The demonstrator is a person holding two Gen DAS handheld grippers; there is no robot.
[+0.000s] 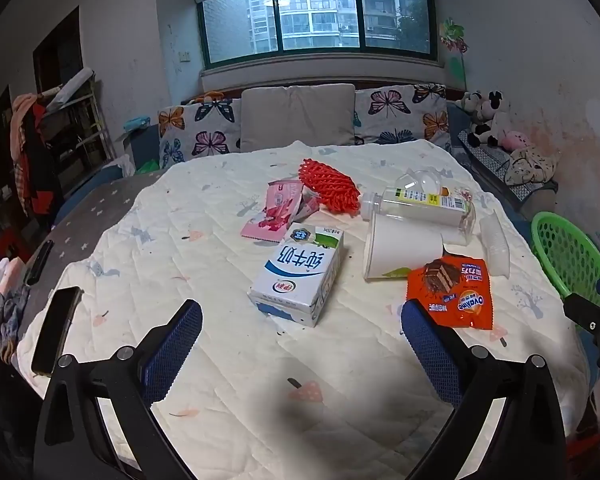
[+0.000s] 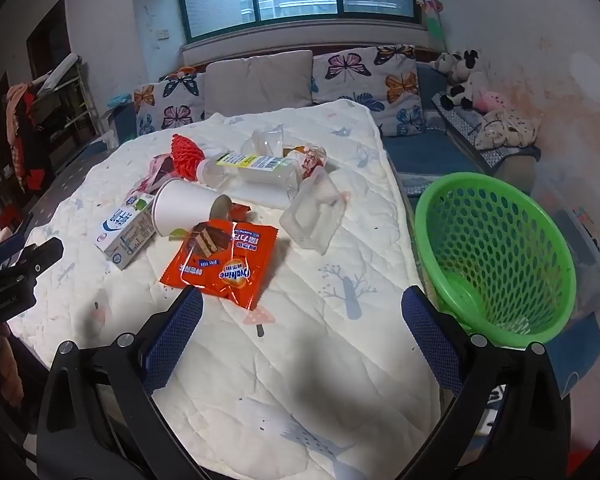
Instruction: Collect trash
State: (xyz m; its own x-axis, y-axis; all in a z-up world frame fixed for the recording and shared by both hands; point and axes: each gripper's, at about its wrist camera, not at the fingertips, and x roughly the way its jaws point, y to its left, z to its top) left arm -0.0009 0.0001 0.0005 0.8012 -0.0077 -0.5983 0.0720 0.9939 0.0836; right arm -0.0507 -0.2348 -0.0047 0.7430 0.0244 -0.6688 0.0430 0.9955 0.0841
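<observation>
Trash lies on a white quilt (image 1: 228, 360): a milk carton (image 1: 298, 274), an orange Ovaltine wrapper (image 1: 452, 294), a white paper cup (image 1: 400, 246), a clear bottle (image 1: 418, 206), a red foam net (image 1: 328, 184), a pink wrapper (image 1: 274, 210) and a clear plastic tub (image 2: 314, 214). A green basket (image 2: 496, 252) stands at the bed's right edge. My left gripper (image 1: 302, 334) is open and empty, just short of the carton. My right gripper (image 2: 302, 320) is open and empty, just short of the Ovaltine wrapper (image 2: 222, 262).
A phone (image 1: 56, 330) and clothes (image 1: 6, 312) lie at the bed's left edge. Butterfly pillows (image 1: 198, 130) and a grey cushion (image 1: 298, 116) line the back. Plush toys (image 1: 488, 118) sit at the right wall. A clothes rack (image 1: 28, 160) stands at left.
</observation>
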